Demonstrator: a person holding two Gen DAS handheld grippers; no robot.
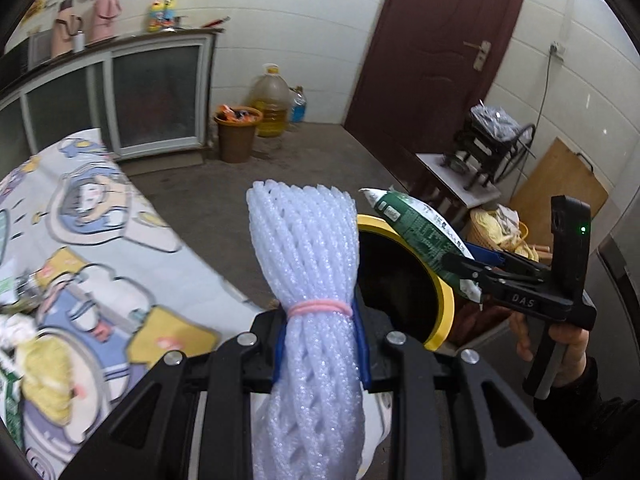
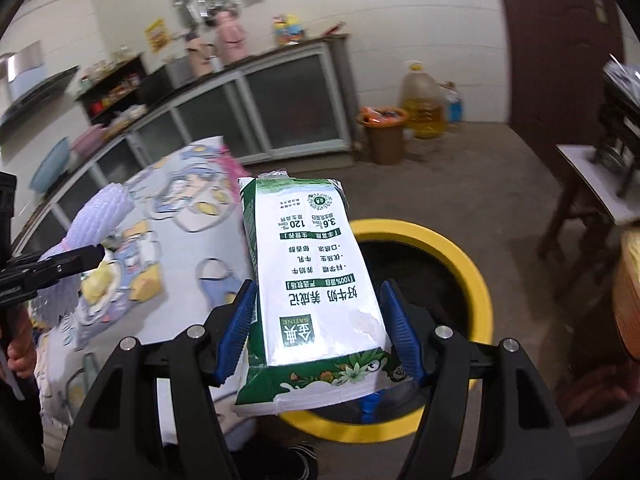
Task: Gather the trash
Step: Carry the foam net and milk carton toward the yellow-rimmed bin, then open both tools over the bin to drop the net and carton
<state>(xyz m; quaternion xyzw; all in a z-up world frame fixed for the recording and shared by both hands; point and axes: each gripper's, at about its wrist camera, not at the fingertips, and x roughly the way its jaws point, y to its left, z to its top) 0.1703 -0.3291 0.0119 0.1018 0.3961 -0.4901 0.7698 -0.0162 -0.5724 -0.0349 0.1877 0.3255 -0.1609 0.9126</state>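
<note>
My left gripper [image 1: 320, 344] is shut on a white foam fruit net [image 1: 308, 256] bound with a pink band, held upright next to the yellow-rimmed trash bin [image 1: 444, 304]. My right gripper [image 2: 320, 328] is shut on a green and white milk carton [image 2: 312, 280] and holds it over the near edge of the bin [image 2: 472, 276]. In the left wrist view the right gripper [image 1: 476, 272] holds the carton [image 1: 416, 232] above the bin's far rim. In the right wrist view the left gripper [image 2: 80, 260] with the foam net [image 2: 100, 216] is at the far left.
A table with a cartoon-print cloth [image 1: 100, 248] lies left of the bin, with more wrappers [image 1: 24, 320] on it. An orange bin [image 1: 236, 132], an oil jug [image 1: 270, 100], a cabinet [image 1: 156, 96], a door [image 1: 436, 40] and a small side table [image 1: 456, 180] stand around.
</note>
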